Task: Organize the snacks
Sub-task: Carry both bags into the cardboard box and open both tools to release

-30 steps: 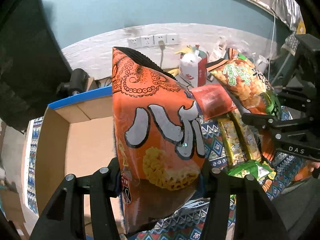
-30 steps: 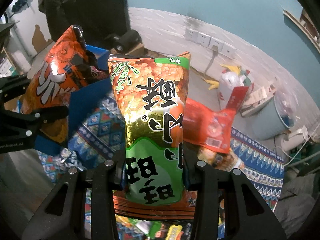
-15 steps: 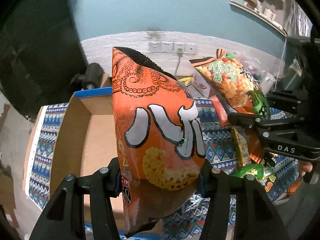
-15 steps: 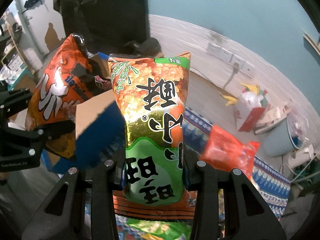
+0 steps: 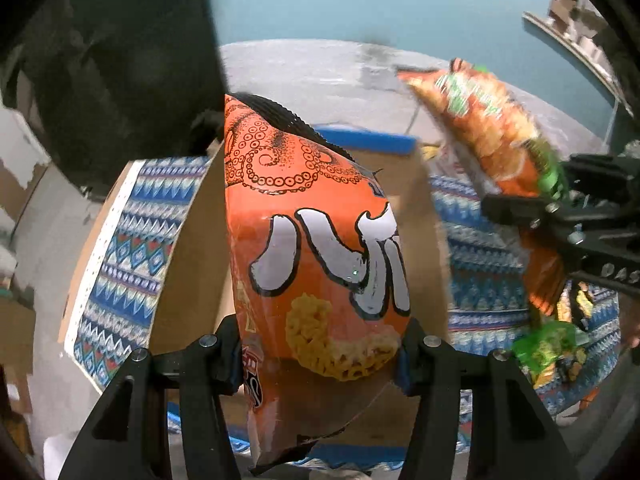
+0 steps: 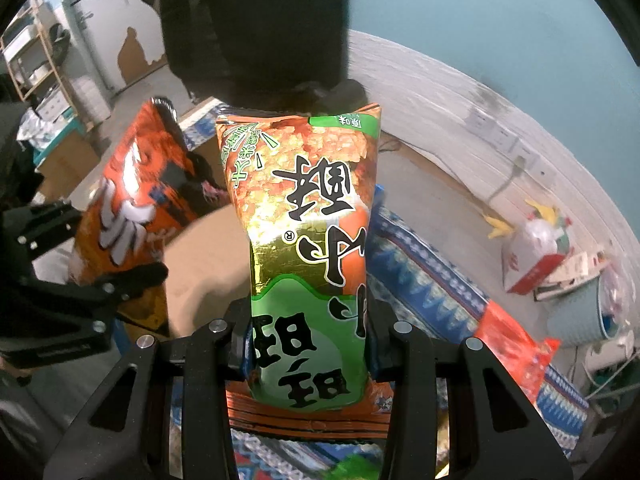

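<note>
Left hand-held gripper (image 5: pixel 320 354) clamps the orange bag (image 5: pixel 312 240), right hand-held gripper (image 6: pixel 306 346) the green bag (image 6: pixel 304 240), seemingly hiding the cardboard box (image 5: pixel 192 264).

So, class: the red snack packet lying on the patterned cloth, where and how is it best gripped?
Take the red snack packet by its long side edges, coming straight down from above. It lies flat on the patterned cloth, so its broad face gives no purchase.
</note>
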`<action>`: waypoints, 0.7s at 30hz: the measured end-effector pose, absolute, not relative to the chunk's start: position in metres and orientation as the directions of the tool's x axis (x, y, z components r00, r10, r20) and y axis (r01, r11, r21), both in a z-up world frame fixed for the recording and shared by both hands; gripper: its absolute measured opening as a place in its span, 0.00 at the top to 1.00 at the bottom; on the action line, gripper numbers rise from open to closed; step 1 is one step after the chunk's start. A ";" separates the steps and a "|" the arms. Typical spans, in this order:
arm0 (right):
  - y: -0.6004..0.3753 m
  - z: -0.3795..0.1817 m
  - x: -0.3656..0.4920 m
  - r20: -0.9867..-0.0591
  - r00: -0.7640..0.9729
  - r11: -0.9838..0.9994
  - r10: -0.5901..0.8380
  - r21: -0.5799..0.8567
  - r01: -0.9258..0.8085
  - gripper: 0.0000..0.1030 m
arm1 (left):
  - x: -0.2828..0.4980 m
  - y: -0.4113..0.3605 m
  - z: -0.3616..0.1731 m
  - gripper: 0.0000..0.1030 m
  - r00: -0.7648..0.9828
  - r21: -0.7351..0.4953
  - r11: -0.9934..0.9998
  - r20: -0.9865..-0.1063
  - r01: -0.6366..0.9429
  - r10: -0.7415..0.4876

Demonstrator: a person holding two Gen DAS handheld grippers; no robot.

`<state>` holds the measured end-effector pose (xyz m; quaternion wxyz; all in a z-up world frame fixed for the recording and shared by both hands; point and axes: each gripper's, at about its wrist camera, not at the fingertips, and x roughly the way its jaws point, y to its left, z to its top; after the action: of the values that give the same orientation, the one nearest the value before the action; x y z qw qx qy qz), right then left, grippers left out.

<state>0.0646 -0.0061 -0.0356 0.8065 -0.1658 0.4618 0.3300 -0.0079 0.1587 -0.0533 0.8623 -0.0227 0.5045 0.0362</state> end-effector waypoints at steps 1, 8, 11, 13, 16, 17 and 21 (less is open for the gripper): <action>-0.002 -0.036 0.065 -0.855 0.351 0.724 0.382 0.040 -0.689 0.62 | -0.008 0.166 -0.059 0.45 0.476 -0.002 0.995 -0.878 -0.099 0.045; 0.032 -0.049 0.069 -0.868 0.315 0.703 0.383 0.053 -0.709 0.62 | -0.010 0.188 -0.081 0.41 0.401 0.008 0.986 -0.913 -0.164 0.074; 0.042 -0.052 0.069 -0.872 0.303 0.697 0.385 0.060 -0.715 0.62 | -0.008 0.194 -0.087 0.38 0.371 0.023 0.982 -0.924 -0.185 0.092; 0.048 -0.055 0.069 -0.876 0.294 0.694 0.383 0.063 -0.717 0.62 | -0.010 0.196 -0.085 0.34 0.369 0.033 0.979 -0.924 -0.200 0.106; 0.057 -0.058 0.068 -0.881 0.278 0.688 0.384 0.071 -0.723 0.62 | -0.014 0.198 -0.078 0.26 0.390 0.039 0.976 -0.912 -0.215 0.123; 0.059 -0.059 0.068 -0.882 0.276 0.686 0.383 0.072 -0.724 0.62 | -0.015 0.199 -0.076 0.26 0.396 0.039 0.975 -0.909 -0.218 0.125; 0.070 -0.064 0.067 -0.890 0.263 0.676 0.373 0.066 -0.734 0.62 | -0.019 0.201 -0.070 0.26 0.406 0.033 0.975 -0.906 -0.221 0.122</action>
<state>0.0670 0.0702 -0.0644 0.7732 -0.1839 0.4902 0.3578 -0.0189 0.2010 -0.0698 0.8371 -0.0461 0.5354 0.1026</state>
